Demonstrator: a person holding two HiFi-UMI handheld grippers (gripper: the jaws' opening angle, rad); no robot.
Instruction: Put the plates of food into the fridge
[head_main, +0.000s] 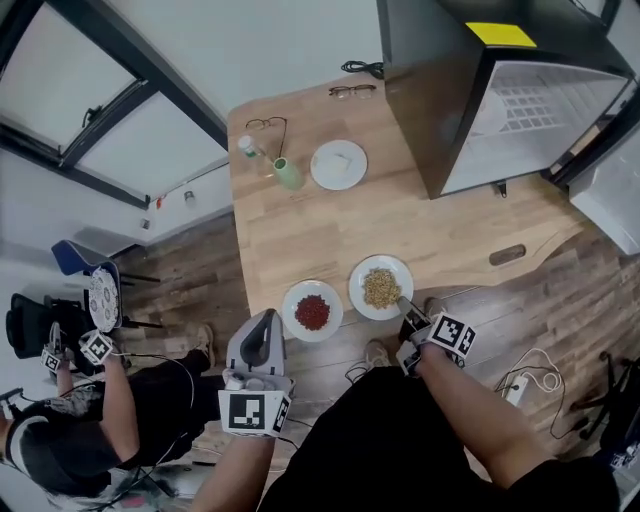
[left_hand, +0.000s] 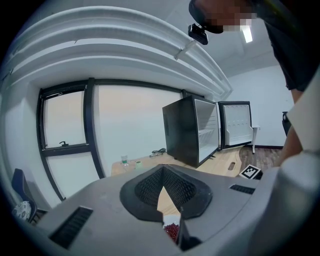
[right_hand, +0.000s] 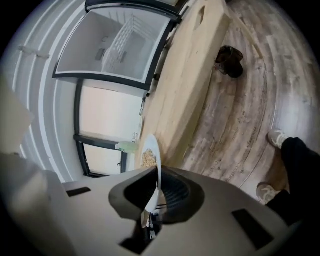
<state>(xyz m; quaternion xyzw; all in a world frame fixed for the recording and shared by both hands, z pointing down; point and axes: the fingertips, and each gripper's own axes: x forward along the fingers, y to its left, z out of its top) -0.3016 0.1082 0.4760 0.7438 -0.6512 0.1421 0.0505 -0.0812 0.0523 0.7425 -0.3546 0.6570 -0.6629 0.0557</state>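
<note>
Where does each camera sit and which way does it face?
Head view: on the person's head, steeply down on the table, both forearms, left gripper, right gripper.
Left gripper view: on the left gripper, along its jaws, across the table toward the open fridge.
Right gripper view: on the right gripper, rolled sideways, jaws on the rim of the grain plate; person's leg at right.
Shared: all three show the fridge; head and right gripper views share the grain plate.

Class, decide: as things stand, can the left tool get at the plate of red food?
Probably yes. The plate lies at the near edge of the table, just ahead of the left tool, with nothing between them. The left jaws look closed, so they must open first.
</note>
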